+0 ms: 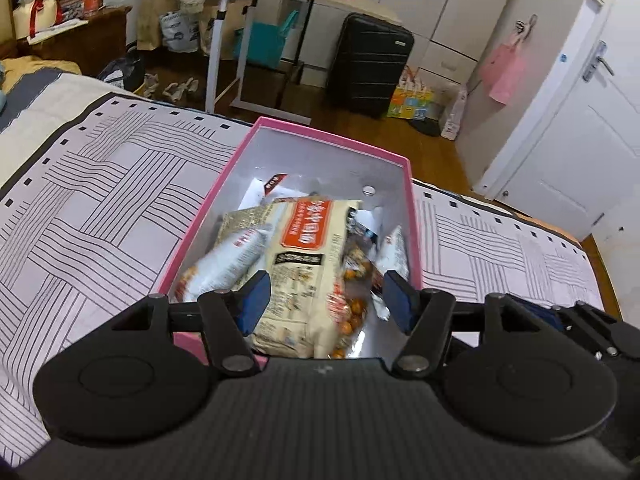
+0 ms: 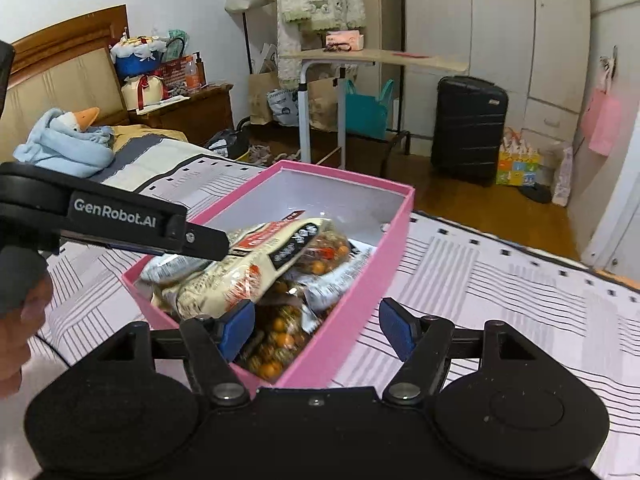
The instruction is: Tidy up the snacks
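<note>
A pink box [image 1: 224, 196] with a white inside lies on the striped bedspread and holds several snack packets. On top of the pile is a large cream packet [image 1: 304, 248] with an orange label. Beside it are a white packet [image 1: 228, 260] and a clear packet of orange balls [image 1: 354, 268]. My left gripper [image 1: 326, 292] hangs open over the box's near end, its blue pads either side of the cream packet and gripping nothing. My right gripper [image 2: 318, 326] is open astride the box's near right wall [image 2: 360, 272], its left pad over the orange-ball packet [image 2: 276, 332]. The left gripper [image 2: 220, 246] reaches in from the left over the cream packet [image 2: 224, 280].
The bedspread [image 2: 500, 292] spreads out on both sides of the box. A plush goose in a blue blanket [image 2: 68, 140] lies near the headboard. Past the bed's far edge are wooden floor, a black suitcase [image 2: 468, 128] and a side table [image 2: 372, 58]. A hand [image 2: 12, 320] holds the left gripper's handle.
</note>
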Motion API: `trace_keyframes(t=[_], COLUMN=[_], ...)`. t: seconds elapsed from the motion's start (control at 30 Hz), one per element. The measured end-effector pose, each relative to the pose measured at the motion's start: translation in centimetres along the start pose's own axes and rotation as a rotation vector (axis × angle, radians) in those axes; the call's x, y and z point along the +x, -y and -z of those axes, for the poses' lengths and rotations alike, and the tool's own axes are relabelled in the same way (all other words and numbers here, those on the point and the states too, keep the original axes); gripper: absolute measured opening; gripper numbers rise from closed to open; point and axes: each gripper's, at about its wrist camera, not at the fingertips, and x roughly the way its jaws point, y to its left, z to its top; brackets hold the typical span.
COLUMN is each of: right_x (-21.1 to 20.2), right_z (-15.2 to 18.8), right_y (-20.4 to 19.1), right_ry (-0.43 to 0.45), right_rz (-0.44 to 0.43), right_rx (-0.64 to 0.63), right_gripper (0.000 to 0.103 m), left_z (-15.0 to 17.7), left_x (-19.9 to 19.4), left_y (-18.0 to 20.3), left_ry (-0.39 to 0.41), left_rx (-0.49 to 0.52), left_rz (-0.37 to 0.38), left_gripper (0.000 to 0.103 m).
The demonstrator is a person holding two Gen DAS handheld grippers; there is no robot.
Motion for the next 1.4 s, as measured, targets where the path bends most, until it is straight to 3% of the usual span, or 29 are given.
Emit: trace_keyframes(t=[0.33, 0.53, 0.83, 1.13, 1.27, 1.4], right_x=[-8.3, -11.7, -14.3, -15.6, -15.7, -15.6], right_z=[1.4, 2.7, 4.5, 5.8, 6.0, 6.2], right_y=[1.0, 1.9, 3.1, 2.7, 2.1, 1.7], right_ry=[0.077, 0.08, 0.079, 0.075, 0.068, 0.046], right_rz=[0.105, 0.188, 0.259, 0.288, 0.327, 0.411], right_rx=[0.036, 0.098, 0.182, 0.19, 0.179, 0.171], right_gripper=[0.079, 0.083, 0.086, 0.086, 0.1, 0.103], left_z=[1.8, 3.2, 5.3, 6.8, 7.6, 8.3], left_x=[-6.2, -9.4, -12.9, -14.2, -14.2, -13.9], left_y=[3.0, 5.1, 7.0, 7.6, 8.0, 8.4], left_ry=[0.039, 0.057, 0.118, 0.15, 0.158, 0.163], left_rx=[0.106, 0.172, 0.184, 0.203, 0.221, 0.244], left_rz=[0.033, 0.059, 0.1, 0.079, 0.061, 0.03], left_gripper=[0.066, 0.079, 0.089, 0.094, 0.1, 0.103])
